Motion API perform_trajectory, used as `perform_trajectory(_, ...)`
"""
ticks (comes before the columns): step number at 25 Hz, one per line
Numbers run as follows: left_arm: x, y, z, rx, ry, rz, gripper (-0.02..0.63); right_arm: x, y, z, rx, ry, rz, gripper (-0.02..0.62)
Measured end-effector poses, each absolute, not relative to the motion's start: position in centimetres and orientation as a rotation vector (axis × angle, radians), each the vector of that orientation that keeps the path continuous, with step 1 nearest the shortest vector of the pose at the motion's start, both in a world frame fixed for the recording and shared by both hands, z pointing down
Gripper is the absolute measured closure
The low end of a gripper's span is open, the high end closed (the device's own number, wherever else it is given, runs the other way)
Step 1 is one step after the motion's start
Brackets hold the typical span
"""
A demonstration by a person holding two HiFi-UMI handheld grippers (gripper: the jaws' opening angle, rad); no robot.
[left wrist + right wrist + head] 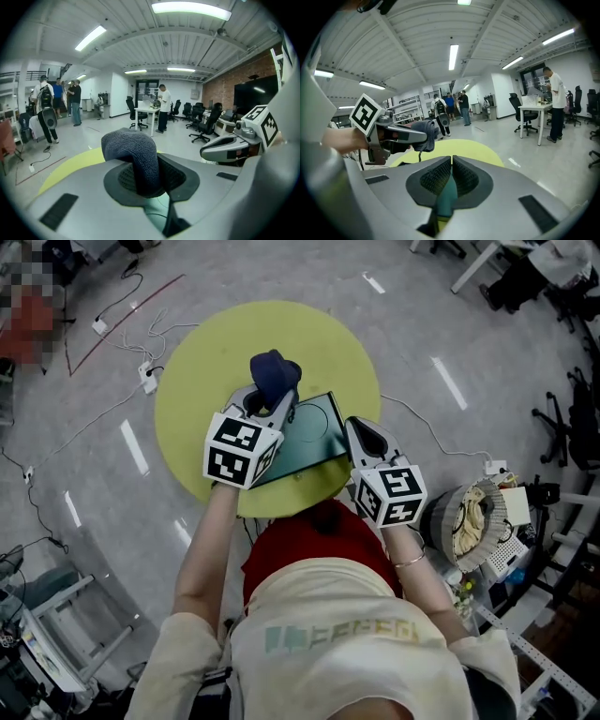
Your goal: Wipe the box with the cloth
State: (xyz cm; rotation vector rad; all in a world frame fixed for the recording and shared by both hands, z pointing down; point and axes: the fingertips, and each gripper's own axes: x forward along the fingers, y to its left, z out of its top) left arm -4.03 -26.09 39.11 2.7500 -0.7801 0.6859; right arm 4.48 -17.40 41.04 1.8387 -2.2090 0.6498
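Note:
A dark teal flat box [314, 432] lies on the round yellow-green table [202, 381], near its front edge. My left gripper [274, 404] hovers over the box's left part, shut on a dark blue cloth [275, 376] that bulges up above the jaws. In the left gripper view the cloth [133, 154] fills the gap between the jaws, with the box [157, 211] showing below. My right gripper [359, 432] is at the box's right edge. In the right gripper view its jaws are shut on the teal box edge [447, 199], and the left gripper [401, 135] with the cloth [424, 133] appears at left.
Cables and a power strip [147, 374] lie on the floor left of the table. A round basket [473, 521] stands at the person's right, beside shelving. Office chairs [562, 418] stand further right. Several people [56, 105] and desks are far off in the room.

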Motion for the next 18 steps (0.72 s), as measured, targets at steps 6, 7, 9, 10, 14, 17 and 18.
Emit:
perform_trajectory(6, -0.1, -28.0, 41.8, 2.777, -0.650, 0.837, 0.528, 7.2, -17.5, 41.8, 1.889, -2.163, 0.700, 0.557)
perform_trajectory(7, 0.6, -28.2, 42.3, 2.777, -0.630, 0.858, 0.528, 7.7, -17.4, 42.1, 1.896, -2.153, 0.713, 0.557)
perform_trajectory(9, 2.0, -28.6, 43.4, 2.774, -0.596, 0.901, 0.528, 8.7, -17.3, 42.6, 1.910, -2.135, 0.741, 0.557)
perform_trajectory(10, 2.6, -28.8, 43.9, 2.772, -0.584, 0.922, 0.528, 9.2, -17.3, 42.8, 1.916, -2.127, 0.753, 0.557)
perform_trajectory(14, 4.9, -29.3, 45.9, 2.760, -0.555, 0.987, 0.528, 10.9, -17.1, 43.8, 1.930, -2.102, 0.793, 0.557)
perform_trajectory(17, 6.2, -29.1, 47.3, 2.751, -0.526, 1.035, 0.528, 11.7, -17.0, 44.4, 1.930, -2.098, 0.814, 0.557)
perform_trajectory(18, 6.5, -29.0, 47.7, 2.748, -0.512, 1.053, 0.528, 11.8, -17.0, 44.5, 1.928, -2.098, 0.821, 0.557)
